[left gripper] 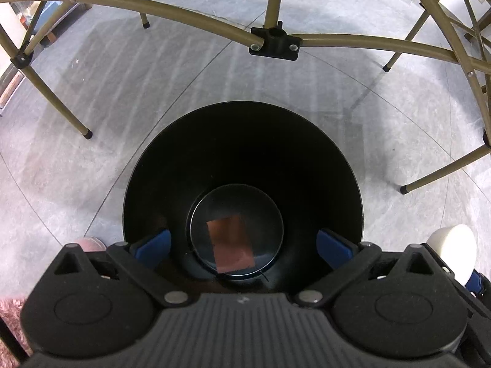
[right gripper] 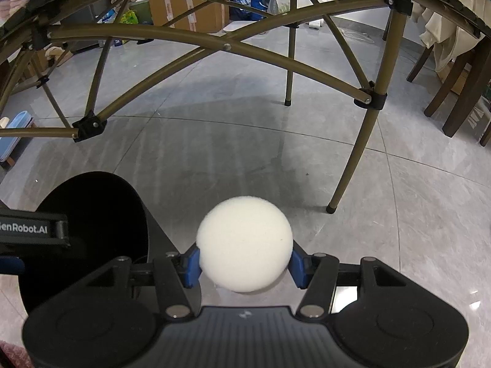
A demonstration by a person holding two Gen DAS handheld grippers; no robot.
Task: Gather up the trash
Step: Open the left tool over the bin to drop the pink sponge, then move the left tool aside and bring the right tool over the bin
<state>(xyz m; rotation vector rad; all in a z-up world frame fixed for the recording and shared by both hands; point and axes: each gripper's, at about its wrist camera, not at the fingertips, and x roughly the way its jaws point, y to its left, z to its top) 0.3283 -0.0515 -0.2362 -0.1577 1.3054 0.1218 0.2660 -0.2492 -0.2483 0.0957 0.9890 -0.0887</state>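
Two grippers are over a round black plastic trash bin (left gripper: 242, 165) that stands on the grey tiled floor (left gripper: 107, 116) beside the metal legs of a folding frame (left gripper: 276, 0). The left gripper (left gripper: 244, 243) points down into the bin's mouth, its jaws wide apart and empty; a flat brown rectangular piece (left gripper: 230, 245) lies on the bin's bottom, so this drop seems done. The right gripper (right gripper: 245, 265) has its jaws clamped on a white round foam ball (right gripper: 244, 243), which hangs above the floor just beside the bin (right gripper: 92, 230), not yet over it. I judge the next move is to bring the ball above the opening, then part the jaws.
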